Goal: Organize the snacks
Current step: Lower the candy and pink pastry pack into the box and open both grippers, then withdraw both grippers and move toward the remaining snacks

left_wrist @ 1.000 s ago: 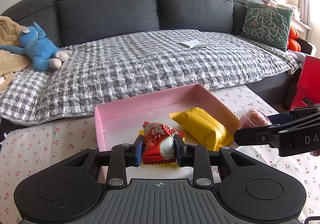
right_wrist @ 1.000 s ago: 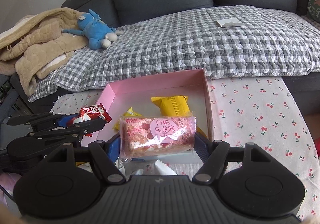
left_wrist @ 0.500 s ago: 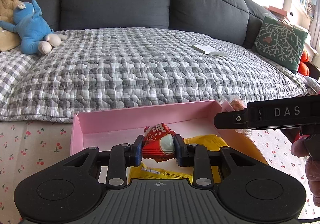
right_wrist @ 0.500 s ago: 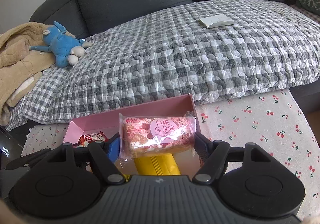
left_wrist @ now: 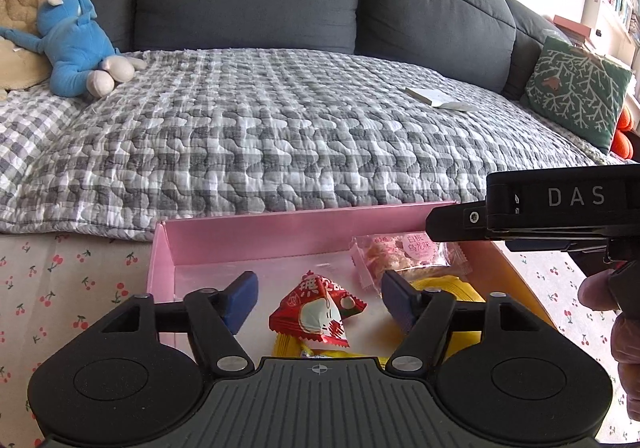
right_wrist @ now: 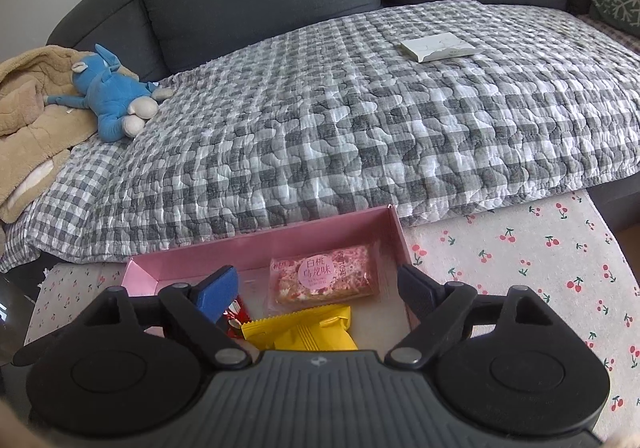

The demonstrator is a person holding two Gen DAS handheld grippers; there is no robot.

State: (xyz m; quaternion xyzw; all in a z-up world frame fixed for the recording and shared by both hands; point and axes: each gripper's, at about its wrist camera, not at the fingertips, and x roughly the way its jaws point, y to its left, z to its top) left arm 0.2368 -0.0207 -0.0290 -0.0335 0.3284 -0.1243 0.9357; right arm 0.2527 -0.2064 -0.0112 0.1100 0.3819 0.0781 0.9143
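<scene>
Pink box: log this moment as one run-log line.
left tongs: opening, red packet released | right tongs: opening, pink bar released | pink box: holds both

"DAS" on the right tool (left_wrist: 560, 216); "白桃乌龙味" on the pink snack packet (right_wrist: 322, 280)

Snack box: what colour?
Pink box, plain, no pattern; clearest in the left wrist view.

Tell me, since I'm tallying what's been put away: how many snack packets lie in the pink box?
3 surely: a red packet near the middle, a pink packet toward the far right corner, a yellow packet nearer the cameras. Another yellow wrapper peeks out under the red one; more may be hidden.
</scene>
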